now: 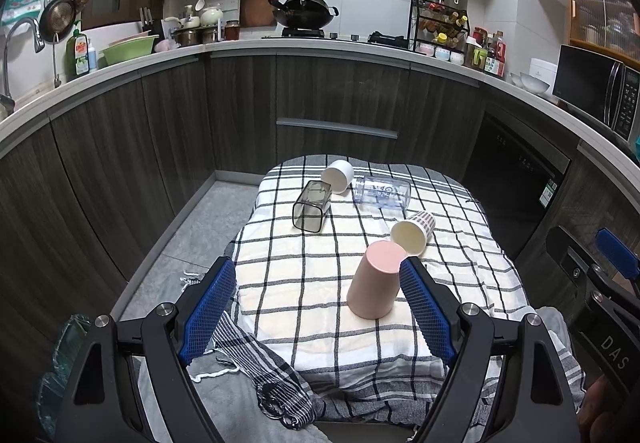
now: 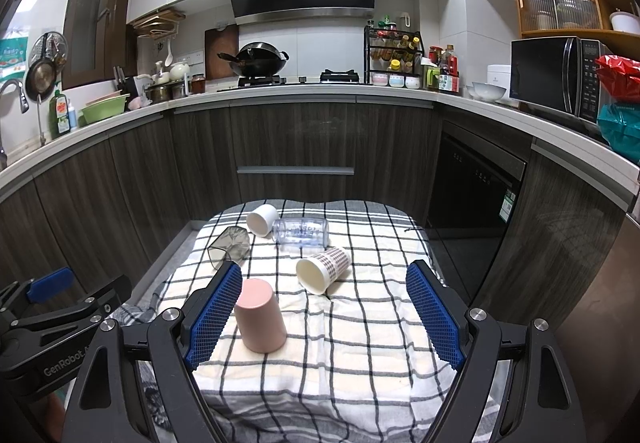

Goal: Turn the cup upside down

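Two handheld grippers hover side by side, both angled forward and down. The left gripper (image 1: 318, 309) holds its blue-padded jaws spread wide, gripping nothing. The right gripper (image 2: 325, 309), just beside it, is likewise spread wide and holds nothing.

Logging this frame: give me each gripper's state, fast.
Left gripper: open, holding nothing.
Right gripper: open, holding nothing.
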{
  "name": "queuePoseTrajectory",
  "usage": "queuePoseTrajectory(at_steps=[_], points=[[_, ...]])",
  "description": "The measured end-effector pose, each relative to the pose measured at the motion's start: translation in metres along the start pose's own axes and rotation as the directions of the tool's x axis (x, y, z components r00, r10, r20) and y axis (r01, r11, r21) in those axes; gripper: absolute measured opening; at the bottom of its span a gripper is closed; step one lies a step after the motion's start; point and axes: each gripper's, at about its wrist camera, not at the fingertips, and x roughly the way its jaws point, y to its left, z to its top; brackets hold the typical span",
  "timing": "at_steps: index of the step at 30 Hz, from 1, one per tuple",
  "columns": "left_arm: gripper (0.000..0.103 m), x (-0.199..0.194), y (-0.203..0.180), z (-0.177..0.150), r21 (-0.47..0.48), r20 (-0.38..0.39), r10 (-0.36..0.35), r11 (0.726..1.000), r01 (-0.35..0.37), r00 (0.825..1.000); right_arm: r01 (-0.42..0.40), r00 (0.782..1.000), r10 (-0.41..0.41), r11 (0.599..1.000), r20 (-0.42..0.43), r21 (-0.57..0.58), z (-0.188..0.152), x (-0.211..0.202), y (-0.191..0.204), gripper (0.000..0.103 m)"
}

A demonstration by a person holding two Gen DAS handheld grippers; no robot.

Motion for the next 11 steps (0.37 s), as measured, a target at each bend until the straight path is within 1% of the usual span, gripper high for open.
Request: queuePoseTrajectory(at_steps=[8,9,11], points=[[0.085,0.0044,0.0016,-0.0018,0.004,-0.018,-0.012,1.000,0.012,1.000,0.001,1.000,-0.001,1.000,0.000,-0.001,0.0006,0.0002,0.0002,0.084],[0.085,0.0047,0.0014,-0.0018,0.004,-0.018,-0.008,1.000,0.008,1.000,0.001,1.000,-0.001,1.000,0.000,0.000,0.0004,0.0002,0.0003,0.084],[0.090,0.0058,0.0017,-0.0012,0.003,-0.021,-0.006,1.000,0.006,1.000,0.000,1.000,0.000,1.000,-0.001,0.002,0.0006,0.0001,0.0001,0.084]])
